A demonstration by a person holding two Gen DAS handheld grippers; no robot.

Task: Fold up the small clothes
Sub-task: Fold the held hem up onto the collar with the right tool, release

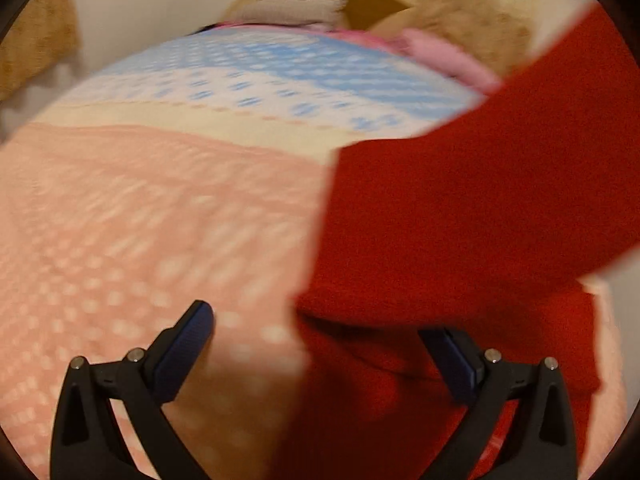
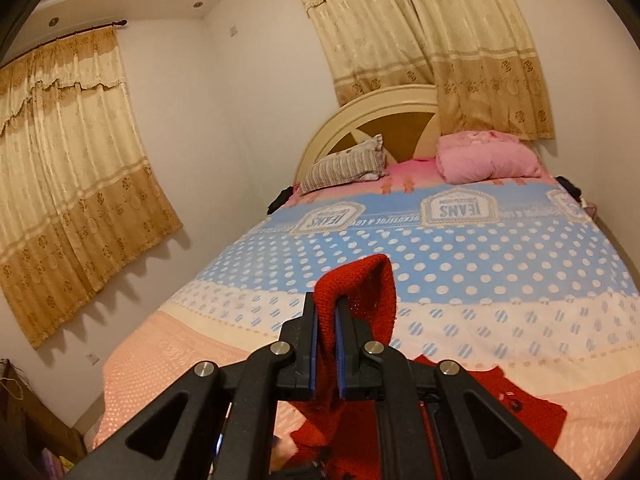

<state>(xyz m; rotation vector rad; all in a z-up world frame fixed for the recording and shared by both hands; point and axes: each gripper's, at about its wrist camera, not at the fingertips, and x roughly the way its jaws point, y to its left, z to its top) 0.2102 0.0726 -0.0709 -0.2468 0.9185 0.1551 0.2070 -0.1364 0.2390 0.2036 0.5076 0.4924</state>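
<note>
The red knitted garment (image 2: 356,292) lies partly on the bed (image 2: 500,264), low and right of centre in the right wrist view, while one end of it is lifted. The right gripper (image 2: 325,344) has its fingers (image 2: 313,344) pressed together on a fold of the knit, which loops up over the fingertips and hangs down on both sides. In the left wrist view, which is blurred, a broad band of the same red cloth crosses from the lower middle to the upper right of the frame. The left gripper (image 1: 324,356) has its fingers (image 1: 188,352) spread wide and holds nothing, though the cloth lies between and ahead of them.

The garment looks light, soft and limp; it will sag and stretch from wherever it is held and keep no shape of its own. The open knit should grip well between the pads but may snag or pull. An edge or a corner, such as a hem or shoulder, seems the best hold for the free gripper, so the piece can be drawn flat.
</note>
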